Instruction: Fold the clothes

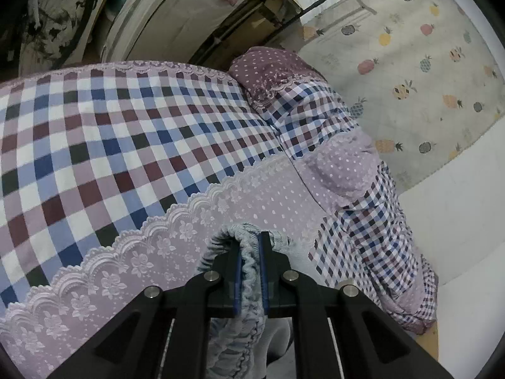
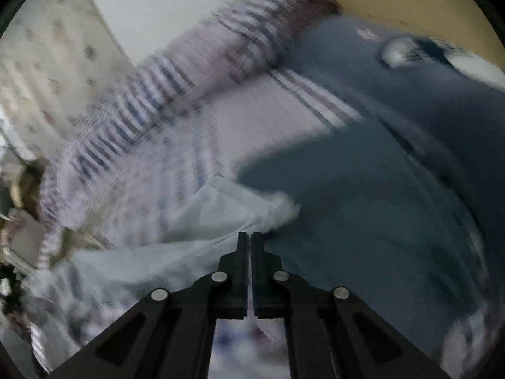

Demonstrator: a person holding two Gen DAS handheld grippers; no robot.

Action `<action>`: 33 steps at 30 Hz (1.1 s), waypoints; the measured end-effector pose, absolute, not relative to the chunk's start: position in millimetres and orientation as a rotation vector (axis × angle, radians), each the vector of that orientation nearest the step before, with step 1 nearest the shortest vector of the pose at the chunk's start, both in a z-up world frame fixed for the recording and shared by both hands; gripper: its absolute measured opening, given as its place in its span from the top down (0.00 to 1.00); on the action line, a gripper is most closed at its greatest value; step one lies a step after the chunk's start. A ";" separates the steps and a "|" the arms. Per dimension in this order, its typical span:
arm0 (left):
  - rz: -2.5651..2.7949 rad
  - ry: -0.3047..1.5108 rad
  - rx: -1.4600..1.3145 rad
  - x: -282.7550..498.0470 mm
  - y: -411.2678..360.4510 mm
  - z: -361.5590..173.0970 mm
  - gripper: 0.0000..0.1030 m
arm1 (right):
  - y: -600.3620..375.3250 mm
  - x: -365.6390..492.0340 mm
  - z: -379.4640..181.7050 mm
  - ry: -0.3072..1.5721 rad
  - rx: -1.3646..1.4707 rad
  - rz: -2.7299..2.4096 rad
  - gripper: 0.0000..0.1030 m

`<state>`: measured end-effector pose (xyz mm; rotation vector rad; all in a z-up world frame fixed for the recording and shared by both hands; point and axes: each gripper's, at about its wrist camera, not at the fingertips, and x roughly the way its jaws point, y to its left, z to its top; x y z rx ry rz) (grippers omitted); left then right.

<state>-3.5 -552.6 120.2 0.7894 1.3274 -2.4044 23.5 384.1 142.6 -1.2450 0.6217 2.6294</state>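
Both clamped: L hand-held gripper on elastic waistband, R hand-held gripper on pale fabric edge.

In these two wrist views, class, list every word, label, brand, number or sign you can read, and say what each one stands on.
None can be read.
Left wrist view: the checked bedcover, the pineapple-print mat and the pale blue garment in the left gripper carry patterns only, no writing.
Right wrist view: a small pinkish patch on the dark garment could be a logo, but it is too blurred to read.
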 end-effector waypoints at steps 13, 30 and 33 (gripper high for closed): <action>-2.370 1.292 0.811 -3.9 -544.9 122.9 0.92 | 280.4 19.7 144.3 0.056 -1.479 2.792 0.55; -2.345 1.290 0.868 -6.1 -550.0 128.7 0.92 | 183.4 11.9 91.9 -0.975 -1.508 2.715 0.95; -2.338 1.297 0.876 -5.3 -551.8 130.7 0.92 | 195.6 31.6 115.6 -0.973 -1.496 2.741 0.95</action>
